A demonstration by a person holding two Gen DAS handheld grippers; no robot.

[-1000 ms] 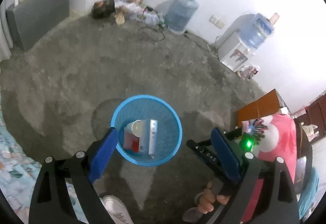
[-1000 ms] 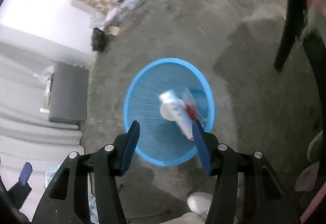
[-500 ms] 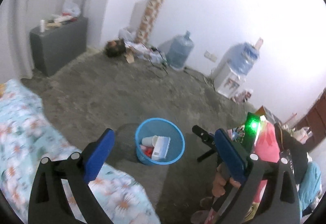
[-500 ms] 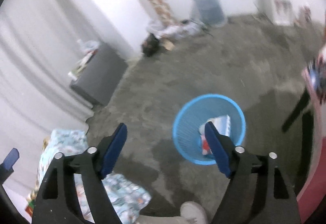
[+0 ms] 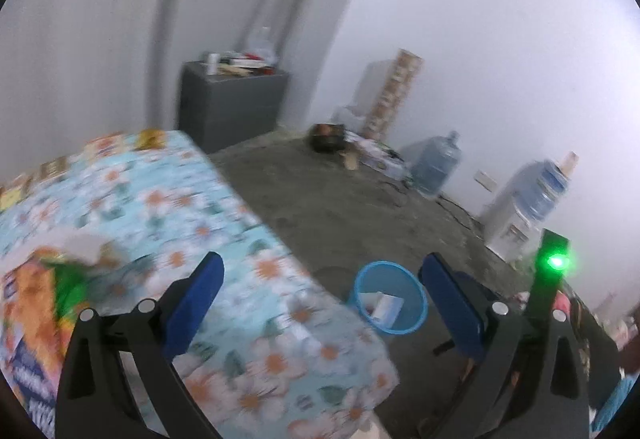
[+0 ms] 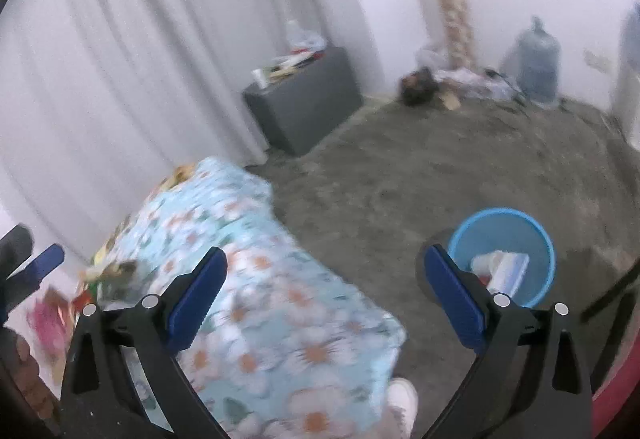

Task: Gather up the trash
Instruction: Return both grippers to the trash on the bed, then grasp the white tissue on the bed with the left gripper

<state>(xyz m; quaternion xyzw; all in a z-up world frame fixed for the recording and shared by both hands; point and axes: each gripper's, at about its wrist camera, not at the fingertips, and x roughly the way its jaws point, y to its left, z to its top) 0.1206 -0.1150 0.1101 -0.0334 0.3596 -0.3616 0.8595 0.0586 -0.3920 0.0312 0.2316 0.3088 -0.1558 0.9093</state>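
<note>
A blue trash basket (image 5: 416,313) stands on the floor beside a table with a floral cloth (image 5: 192,223); it also shows in the right wrist view (image 6: 540,243). It holds a white carton and other trash (image 5: 386,307). Blurred wrappers and crumpled paper (image 5: 60,271) lie on the table at the left, and also show in the right wrist view (image 6: 108,273). My left gripper (image 5: 320,299) is open and empty above the table's corner. My right gripper (image 6: 324,291) is open and empty over the table.
A grey cabinet (image 5: 232,107) with clutter stands against the curtain. Water bottles (image 5: 438,163) and a dispenser (image 5: 520,215) line the far wall. A shoe (image 6: 402,399) shows at the table's near edge. The other gripper's blue pad (image 6: 40,265) shows at left.
Both grippers have lifted and swung left, away from over the basket toward the table. The basket now sits at lower right; the table fills the lower left.
</note>
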